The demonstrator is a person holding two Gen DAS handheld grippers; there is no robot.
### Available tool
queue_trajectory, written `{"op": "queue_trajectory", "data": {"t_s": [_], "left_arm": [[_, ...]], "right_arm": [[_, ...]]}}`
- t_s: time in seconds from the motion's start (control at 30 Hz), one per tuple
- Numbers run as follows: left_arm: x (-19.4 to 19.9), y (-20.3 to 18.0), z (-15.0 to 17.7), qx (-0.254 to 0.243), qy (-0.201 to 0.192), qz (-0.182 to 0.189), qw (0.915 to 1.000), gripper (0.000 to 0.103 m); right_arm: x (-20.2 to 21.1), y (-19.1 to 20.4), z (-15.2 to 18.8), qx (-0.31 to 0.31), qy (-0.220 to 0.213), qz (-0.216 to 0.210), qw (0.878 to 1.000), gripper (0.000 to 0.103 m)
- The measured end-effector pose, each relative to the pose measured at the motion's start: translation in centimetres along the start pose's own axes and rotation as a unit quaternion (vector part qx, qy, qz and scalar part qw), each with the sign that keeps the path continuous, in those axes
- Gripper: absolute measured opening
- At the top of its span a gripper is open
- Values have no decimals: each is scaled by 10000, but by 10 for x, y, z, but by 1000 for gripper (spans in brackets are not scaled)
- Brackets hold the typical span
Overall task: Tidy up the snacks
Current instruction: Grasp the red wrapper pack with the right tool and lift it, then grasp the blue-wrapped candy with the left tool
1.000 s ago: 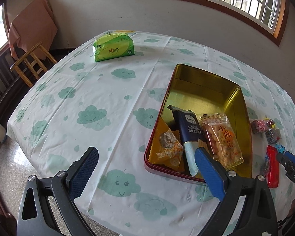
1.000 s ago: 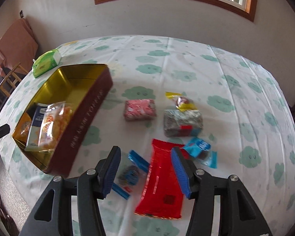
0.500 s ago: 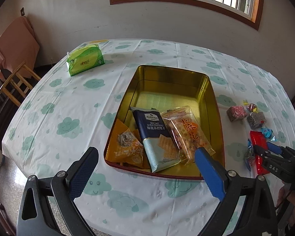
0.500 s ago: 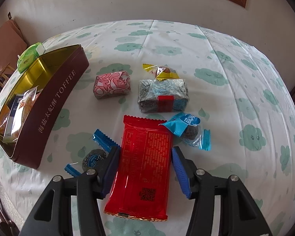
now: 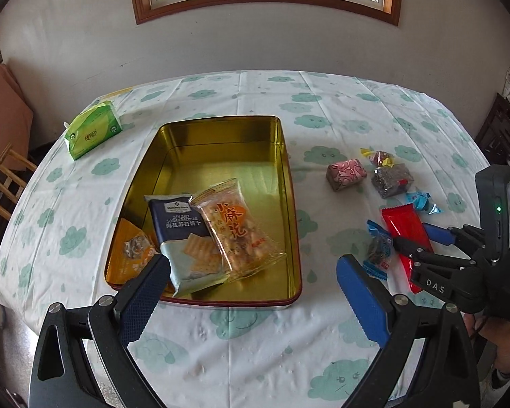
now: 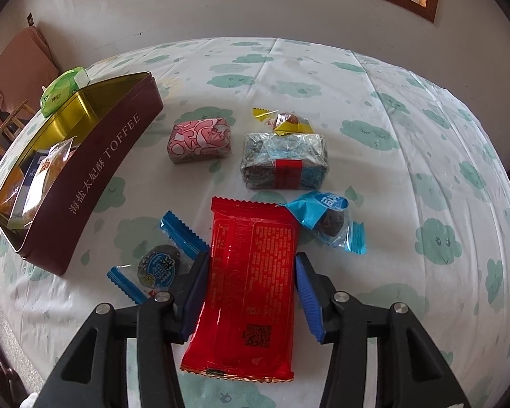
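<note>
I have the right tongs (image 6: pixel 251 292) astride the red packet (image 6: pixel 251 272) – its long axis runs along the fingers; jaws closing, not yet gripping. Left tongs (image 5: pixel 251 292) hang wide, empty, near the tin (image 5: pixel 290 183).

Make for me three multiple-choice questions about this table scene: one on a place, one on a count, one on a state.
1. Where is the tissue pack?
A. inside the tin
B. on the table beyond the tin
C. under the red packet

2. How many packets lie in the tin?
A. one
B. three
C. five

3. What is between the right tongs?
A. red packet
B. pink packet
C. nothing

Answers: 1 B, it lies on the cloth past the tin's far corner. 2 B, orange, navy and clear ones. 3 A, the closing tongs straddle it.
</note>
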State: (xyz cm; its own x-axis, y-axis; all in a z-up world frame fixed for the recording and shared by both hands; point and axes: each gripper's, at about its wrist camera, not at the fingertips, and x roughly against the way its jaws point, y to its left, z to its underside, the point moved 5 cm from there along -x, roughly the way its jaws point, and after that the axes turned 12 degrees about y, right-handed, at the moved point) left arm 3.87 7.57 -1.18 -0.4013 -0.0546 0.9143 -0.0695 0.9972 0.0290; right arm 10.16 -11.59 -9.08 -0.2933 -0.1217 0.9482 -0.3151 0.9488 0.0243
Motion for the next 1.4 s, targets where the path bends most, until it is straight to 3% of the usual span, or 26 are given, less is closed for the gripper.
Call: {"op": "queue_trajectory", "data": {"t_s": [0.27, 0.57, 0.87, 0.97, 1.1, 1.4], "left_arm": [[-5, -43, -2, -451, 28, 163, 9988, 97], [-30, -96, -2, -906, 283, 460, 9944, 97], [-60, -111, -7, -860, 589, 614, 9927, 94], [-71, -112, -10, -847, 702, 566, 9923, 89], [-82, -113, -11, -785, 801, 541, 9922, 77], [-86, -125, -12, -1008, 821, 554, 9900, 70]], "right_arm": [[12, -16, 31, 85, 49, 19, 9999, 49], [24, -69, 58, -226, 48, 343, 9991, 49], [15, -140, 31, -877, -271, 690, 9934, 49], [10, -154, 20, -953, -392, 715, 9921, 49], [7, -161, 15, -1015, -481, 669, 9914, 51], [6, -163, 15, -1023, -583, 642, 9910, 52]]}}
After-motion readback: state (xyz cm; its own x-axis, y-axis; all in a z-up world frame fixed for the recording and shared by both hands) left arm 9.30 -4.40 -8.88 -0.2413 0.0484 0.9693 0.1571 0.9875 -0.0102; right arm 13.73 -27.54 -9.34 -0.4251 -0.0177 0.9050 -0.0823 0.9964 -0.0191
